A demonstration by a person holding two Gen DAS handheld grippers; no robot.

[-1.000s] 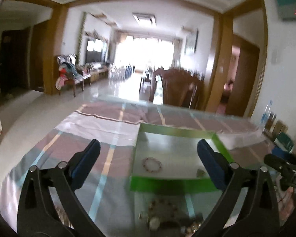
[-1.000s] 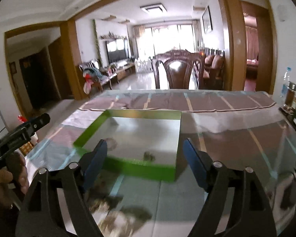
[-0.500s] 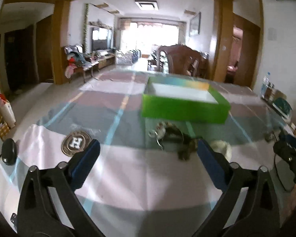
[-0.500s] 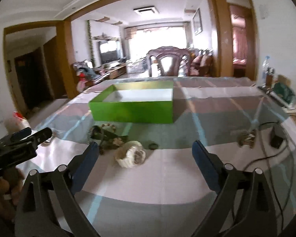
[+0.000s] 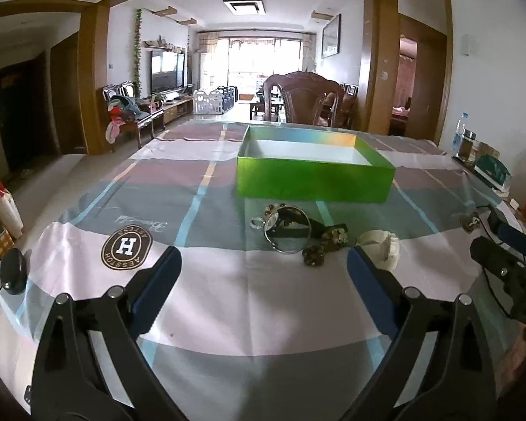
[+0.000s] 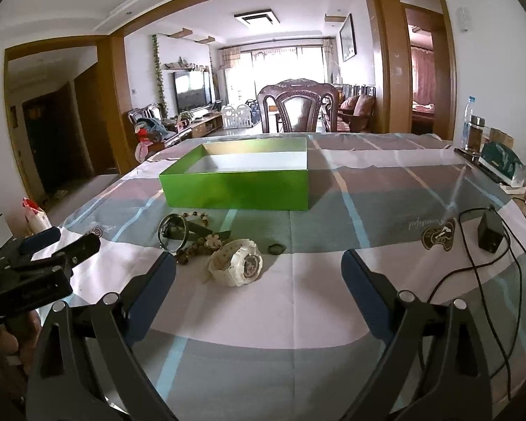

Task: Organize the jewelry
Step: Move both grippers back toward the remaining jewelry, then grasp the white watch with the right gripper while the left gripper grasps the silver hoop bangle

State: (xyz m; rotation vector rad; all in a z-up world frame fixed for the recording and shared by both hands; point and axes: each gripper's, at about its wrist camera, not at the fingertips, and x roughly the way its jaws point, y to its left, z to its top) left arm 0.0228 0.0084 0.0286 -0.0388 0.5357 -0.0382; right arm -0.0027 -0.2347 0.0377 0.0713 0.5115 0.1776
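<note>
Left wrist view: the left gripper (image 5: 263, 277) hangs low over the worktop (image 5: 249, 301) with its jaws wide apart and nothing between them. The green box (image 5: 314, 179) stands open straight ahead, and the jewelry lies in a loose heap just in front of its near wall: a black watch (image 5: 291, 226) with its strap running left to right along that wall, a bead bracelet (image 5: 328, 240) touching it on the right, and a white watch (image 5: 382, 245) at the right end of the heap. The heap sits ahead of the jaws and a little to the right. The right gripper (image 5: 508, 256) shows at the right edge.

Right wrist view: the right gripper (image 6: 257, 277) also has its jaws spread and empty. The white watch (image 6: 236, 261) lies in front of the box's near wall, just beyond the gap between the jaws and left of its middle, face tipped toward the camera, band curled in a loop with no clear long axis. The bead bracelet (image 6: 196, 245) and black watch (image 6: 179, 231) lie further left, nearer the left gripper (image 6: 42, 259). A small dark ring-like piece (image 6: 276, 248) sits just right of the white watch.

Judging by this, the right hand is nearer the white watch, the left nearer the black one.
</note>
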